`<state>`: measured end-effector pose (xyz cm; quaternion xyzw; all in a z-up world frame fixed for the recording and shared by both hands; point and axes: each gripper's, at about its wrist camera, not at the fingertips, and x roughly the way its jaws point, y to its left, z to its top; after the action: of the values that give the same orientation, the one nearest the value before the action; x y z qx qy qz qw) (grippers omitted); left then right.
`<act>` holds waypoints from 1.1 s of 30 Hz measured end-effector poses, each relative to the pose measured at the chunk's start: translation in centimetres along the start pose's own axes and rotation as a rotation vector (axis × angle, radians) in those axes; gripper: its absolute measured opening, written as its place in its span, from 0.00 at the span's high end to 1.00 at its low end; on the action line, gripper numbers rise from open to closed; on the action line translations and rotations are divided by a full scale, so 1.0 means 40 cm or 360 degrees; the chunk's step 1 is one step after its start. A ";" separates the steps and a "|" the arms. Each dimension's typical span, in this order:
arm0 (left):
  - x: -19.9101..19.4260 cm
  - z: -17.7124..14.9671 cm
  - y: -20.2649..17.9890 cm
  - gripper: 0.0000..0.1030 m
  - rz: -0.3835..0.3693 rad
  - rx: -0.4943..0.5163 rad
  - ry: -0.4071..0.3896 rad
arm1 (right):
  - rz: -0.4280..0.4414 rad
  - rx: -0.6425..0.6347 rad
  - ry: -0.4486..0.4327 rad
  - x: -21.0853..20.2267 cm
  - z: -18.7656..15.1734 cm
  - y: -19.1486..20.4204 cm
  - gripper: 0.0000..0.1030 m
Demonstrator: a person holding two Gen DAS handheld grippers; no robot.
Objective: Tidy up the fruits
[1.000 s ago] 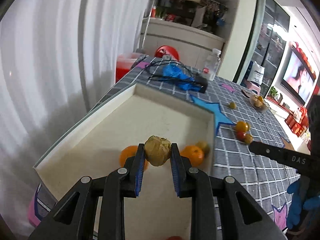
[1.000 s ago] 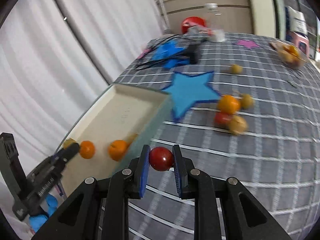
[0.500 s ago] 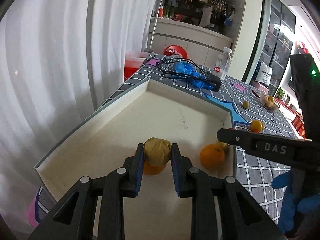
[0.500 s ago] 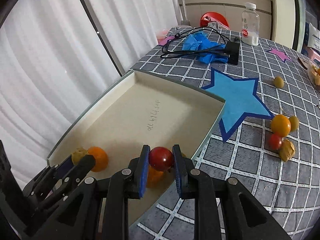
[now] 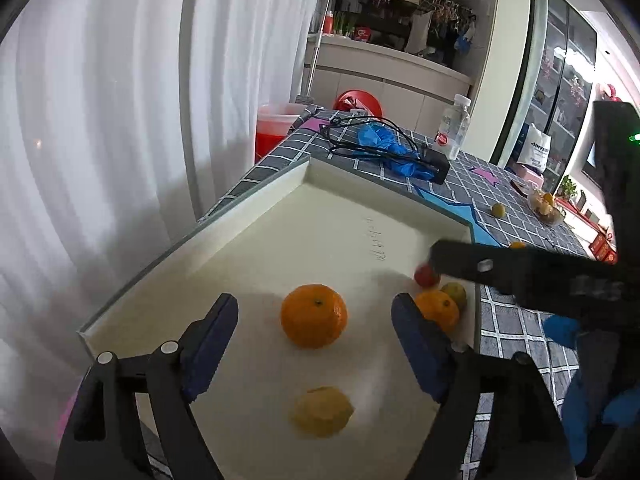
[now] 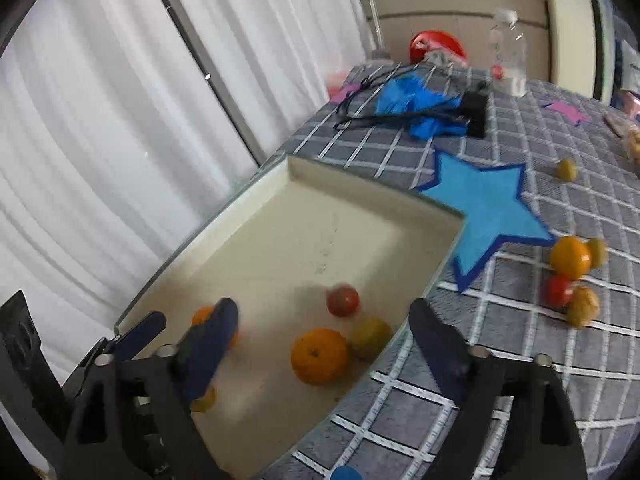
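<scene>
Left wrist view: rides left hand-held gripper (image 5: pixel 316 344), looks forward and steeply down, close over shallow cream rectangular tray (image 5: pixel 256 208) at edge of grey checked desk (image 5: pixel 516 336); far end shows kitchen counter.

Right wrist view: rides right hand-held gripper (image 6: pixel 324 340), same downward tilt, set further right, close, slightly blurred.

Shared: tray, small red round fruit (image 6: pixel 343 300), blue star mat (image 6: pixel 490 212); each view probably catches other gripper.
</scene>
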<state>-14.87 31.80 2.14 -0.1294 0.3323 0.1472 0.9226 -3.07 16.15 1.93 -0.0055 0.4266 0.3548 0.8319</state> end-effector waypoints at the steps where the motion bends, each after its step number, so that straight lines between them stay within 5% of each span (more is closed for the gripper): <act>1: -0.006 0.001 -0.005 0.20 0.0010 0.0013 -0.0004 | -0.0021 -0.0018 -0.0031 -0.020 -0.002 -0.001 0.14; 3: -0.019 0.001 -0.019 0.20 0.0007 0.0044 -0.0014 | -0.0038 -0.0019 -0.0070 -0.048 -0.010 -0.014 0.13; 5: -0.045 -0.002 -0.039 0.19 -0.0039 0.0072 -0.0056 | -0.0046 0.0033 -0.0118 -0.083 -0.026 -0.054 0.00; 10: -0.085 -0.018 -0.126 0.19 -0.0151 0.0174 -0.0112 | -0.0125 0.0307 -0.0168 -0.155 -0.089 -0.216 0.00; 17: -0.062 -0.083 -0.345 0.18 -0.0297 0.0479 0.0028 | -0.0537 0.0666 -0.0163 -0.284 -0.191 -0.472 0.00; 23: 0.000 -0.129 -0.466 0.18 -0.0282 0.0611 0.0117 | -0.0980 0.0839 -0.0151 -0.373 -0.275 -0.627 0.00; 26: 0.041 -0.131 -0.479 0.18 -0.0242 0.0589 0.0173 | -0.0981 0.0852 -0.0272 -0.408 -0.309 -0.662 0.00; 30: 0.056 -0.138 -0.474 0.18 -0.0207 0.0568 0.0210 | -0.0841 0.0879 -0.0329 -0.411 -0.319 -0.684 0.00; 33: 0.059 -0.142 -0.472 0.18 -0.0196 0.0577 0.0227 | -0.0857 0.0855 -0.0301 -0.404 -0.316 -0.681 0.00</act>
<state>-9.67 12.91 -0.97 0.0086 0.4092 0.0187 0.9122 -1.99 -17.61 -2.57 0.1334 0.4091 -0.0016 0.9027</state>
